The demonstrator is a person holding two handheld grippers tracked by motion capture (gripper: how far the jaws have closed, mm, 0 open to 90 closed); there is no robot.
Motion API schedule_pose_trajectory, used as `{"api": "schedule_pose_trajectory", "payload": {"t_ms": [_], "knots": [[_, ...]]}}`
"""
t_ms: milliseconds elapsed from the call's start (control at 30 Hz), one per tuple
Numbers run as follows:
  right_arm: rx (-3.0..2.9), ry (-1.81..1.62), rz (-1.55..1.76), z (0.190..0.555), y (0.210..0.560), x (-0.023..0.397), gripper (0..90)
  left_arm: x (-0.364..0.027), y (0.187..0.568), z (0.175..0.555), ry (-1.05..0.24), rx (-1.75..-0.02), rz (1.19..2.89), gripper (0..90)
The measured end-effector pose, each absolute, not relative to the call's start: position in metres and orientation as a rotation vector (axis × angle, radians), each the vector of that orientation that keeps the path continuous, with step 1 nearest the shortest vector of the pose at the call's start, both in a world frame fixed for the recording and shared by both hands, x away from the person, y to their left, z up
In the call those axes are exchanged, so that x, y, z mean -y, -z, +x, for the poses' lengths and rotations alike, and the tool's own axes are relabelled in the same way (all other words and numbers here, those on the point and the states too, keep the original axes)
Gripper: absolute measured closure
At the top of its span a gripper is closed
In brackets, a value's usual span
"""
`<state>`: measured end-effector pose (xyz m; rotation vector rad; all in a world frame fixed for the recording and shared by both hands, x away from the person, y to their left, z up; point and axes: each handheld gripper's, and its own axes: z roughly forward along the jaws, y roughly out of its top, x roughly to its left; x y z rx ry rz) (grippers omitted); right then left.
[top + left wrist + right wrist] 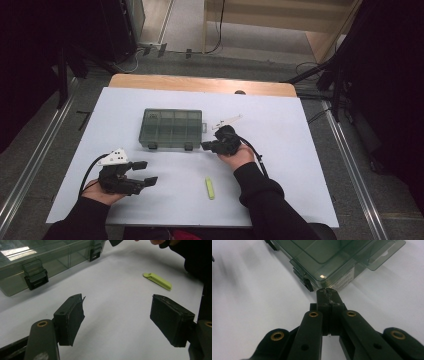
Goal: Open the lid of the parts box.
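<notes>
The right tongs [206, 145], shut on nothing, point their tips at the near right corner of the clear box [171, 128] mid-surface, far nearer than the open, empty left tongs [144, 172].

Compartment box [172, 128]: smoky translucent plastic, glossy, smooth, catching light; its latches [36, 278] opaque black plastic, matt. Paper label on box end [344, 281]. My right gripper [328, 293]: black matt plastic arms, brass-coloured metal rivets, pad faces scuffed, whitish wear marks. My left gripper [125, 315]: pads dull black, rubbery, edges frayed and rough. Clip [158, 280]: lime-green plastic, smooth, slight sheen. Table cover [290, 150]: white, matt, smooth; wooden table edge [200, 83] bare beyond it.
</notes>
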<state>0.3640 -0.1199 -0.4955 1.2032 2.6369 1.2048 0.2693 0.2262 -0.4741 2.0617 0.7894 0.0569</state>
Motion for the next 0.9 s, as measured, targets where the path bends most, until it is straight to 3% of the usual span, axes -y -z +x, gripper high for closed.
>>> {"api": "schedule_pose_trajectory", "payload": {"t_ms": [900], "knots": [[-2.61, -1.267, 1.188, 0.3622, 0.4868, 0.1199, 90.0, -0.2267, 0.4744, 0.2698, -0.056, -0.797, 2.063, 26.6]]}}
